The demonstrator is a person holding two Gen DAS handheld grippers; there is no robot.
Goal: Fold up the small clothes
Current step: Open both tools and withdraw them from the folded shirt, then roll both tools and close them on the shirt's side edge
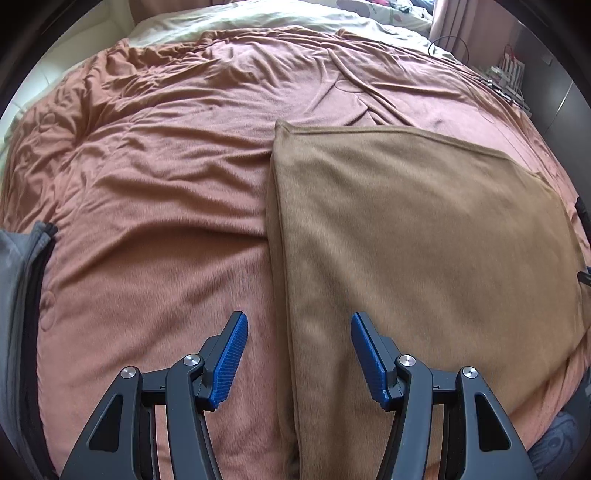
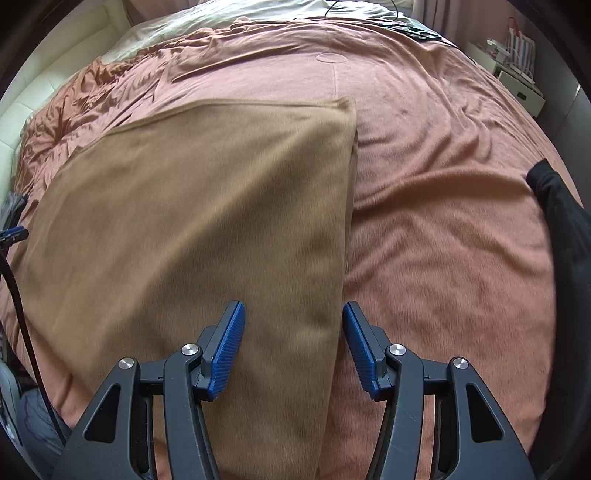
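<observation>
Across the whole bed (image 1: 155,206) in front of you lies a rumpled pink-brown cover, with a pale sheet (image 1: 258,18) showing at its far end. On that cover, the tan cloth (image 1: 424,236) is spread flat as a broad panel, its near end running down toward you past the edge of view. From your left wrist view it fills the right half of the scene, its long left edge passing between the fingers; from your right wrist view it fills the left half, its right edge passing between the fingers there.

At the far left edge, beside the cover, you have a grey garment (image 1: 18,288) with a dark zip. At the far right, a black garment (image 2: 565,236) lies on the cover, well apart from the tan cloth.

Your left tongs (image 1: 299,354) stand apart, gripping nothing, above the cloth's left edge. Your right tongs (image 2: 293,349) are likewise spread wide, empty, over its right edge.
</observation>
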